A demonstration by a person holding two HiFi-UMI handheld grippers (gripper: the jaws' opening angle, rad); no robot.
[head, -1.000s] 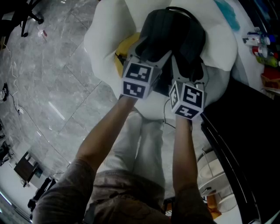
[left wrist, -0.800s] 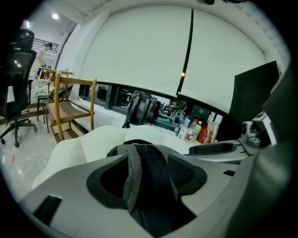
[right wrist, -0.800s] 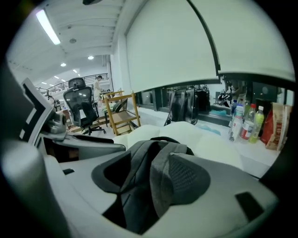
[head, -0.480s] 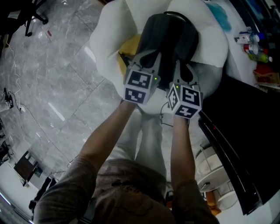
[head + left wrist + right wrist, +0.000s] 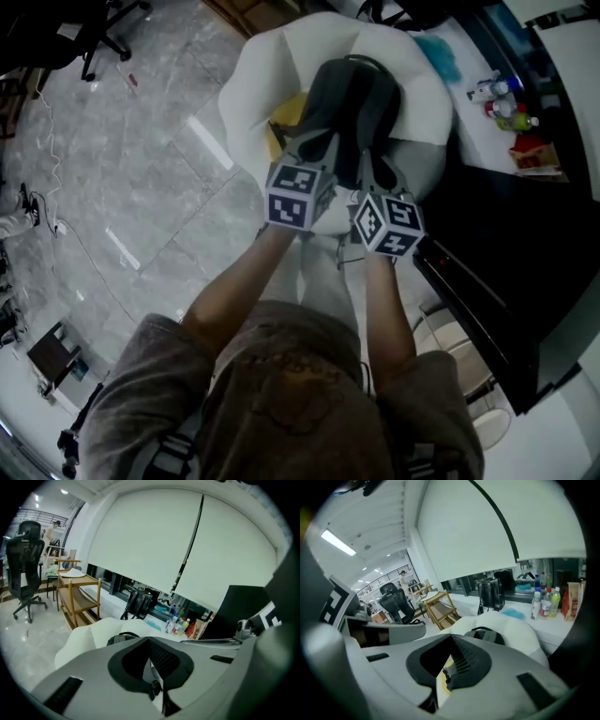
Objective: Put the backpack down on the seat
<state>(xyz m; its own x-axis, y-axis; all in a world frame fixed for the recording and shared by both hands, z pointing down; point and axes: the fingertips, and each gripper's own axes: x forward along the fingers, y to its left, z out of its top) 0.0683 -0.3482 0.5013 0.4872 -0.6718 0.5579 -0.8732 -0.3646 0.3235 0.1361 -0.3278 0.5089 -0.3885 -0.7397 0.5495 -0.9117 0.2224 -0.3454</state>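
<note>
The dark grey backpack lies on the white cushioned seat, its handle loop at the far end. Both grippers hover side by side at its near end, over the seat's front. My left gripper is shut and holds nothing. My right gripper is likewise shut and empty. In the left gripper view the jaw tips meet, with the backpack and seat beyond them. In the right gripper view the closed tips point at the backpack on the seat.
A yellow cushion lies on the seat left of the backpack. A black table stands at the right, with bottles and a teal cloth on the counter behind. A wooden cart and office chair stand at the left.
Both grippers' jaws have closed from a wide spread and have drawn back slightly from the backpack. The backpack stays on the seat. The head view has pulled back.
</note>
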